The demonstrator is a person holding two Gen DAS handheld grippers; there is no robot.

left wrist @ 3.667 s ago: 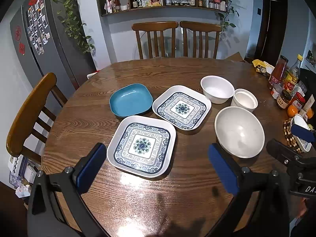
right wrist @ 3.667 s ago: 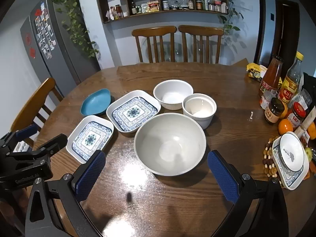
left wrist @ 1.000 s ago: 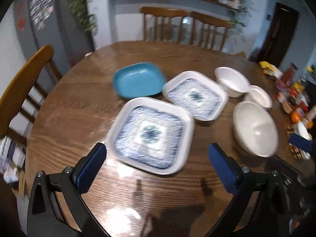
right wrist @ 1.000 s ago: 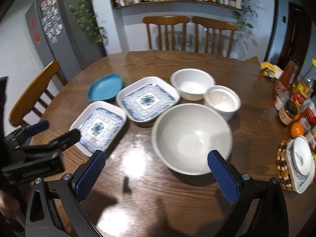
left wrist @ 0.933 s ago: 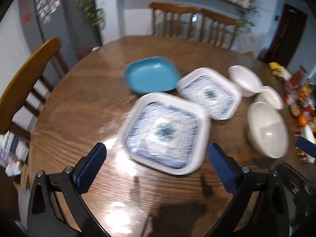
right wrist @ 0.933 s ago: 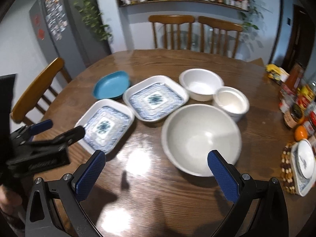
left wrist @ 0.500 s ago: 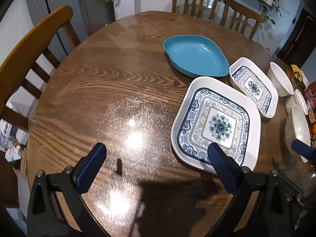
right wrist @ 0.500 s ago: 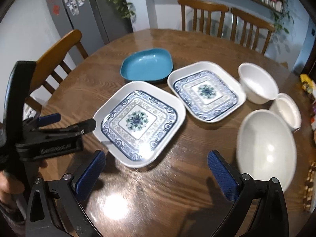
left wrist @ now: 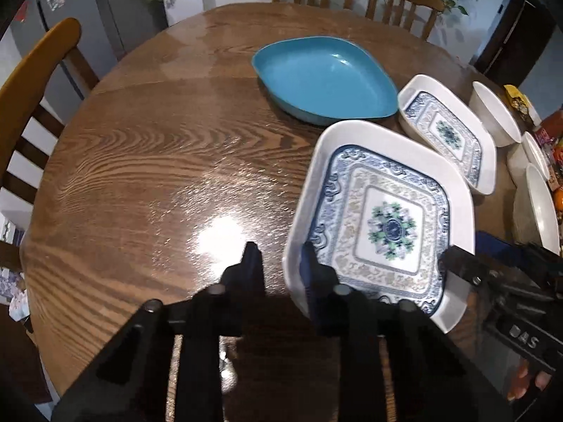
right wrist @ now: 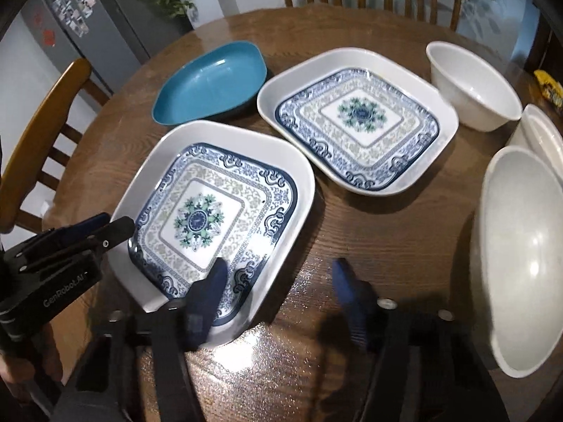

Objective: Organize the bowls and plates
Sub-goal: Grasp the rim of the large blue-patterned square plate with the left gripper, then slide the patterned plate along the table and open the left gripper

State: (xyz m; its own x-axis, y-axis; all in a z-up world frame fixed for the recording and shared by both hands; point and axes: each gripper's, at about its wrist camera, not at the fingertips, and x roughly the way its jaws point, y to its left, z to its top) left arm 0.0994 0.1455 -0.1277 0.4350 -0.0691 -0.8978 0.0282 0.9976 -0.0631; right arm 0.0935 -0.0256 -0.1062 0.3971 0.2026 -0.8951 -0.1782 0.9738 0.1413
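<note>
Now both tongs are closing on the near patterned plate (right wrist: pixel 214 211) lying on the table (left wrist: pixel 147 161). The left tongs (left wrist: pixel 278 263) straddle its left rim, one finger outside and one inside, nearly together, though pad contact is hard to judge. The right tongs (right wrist: pixel 278 281) stand wider, one finger over the plate's near right corner, the other over bare wood. Beyond the right tongs sits the second patterned plate (right wrist: pixel 355 119), the blue dish (right wrist: pixel 211 84) just left of it, white bowls (right wrist: pixel 471 84) to the right.
</note>
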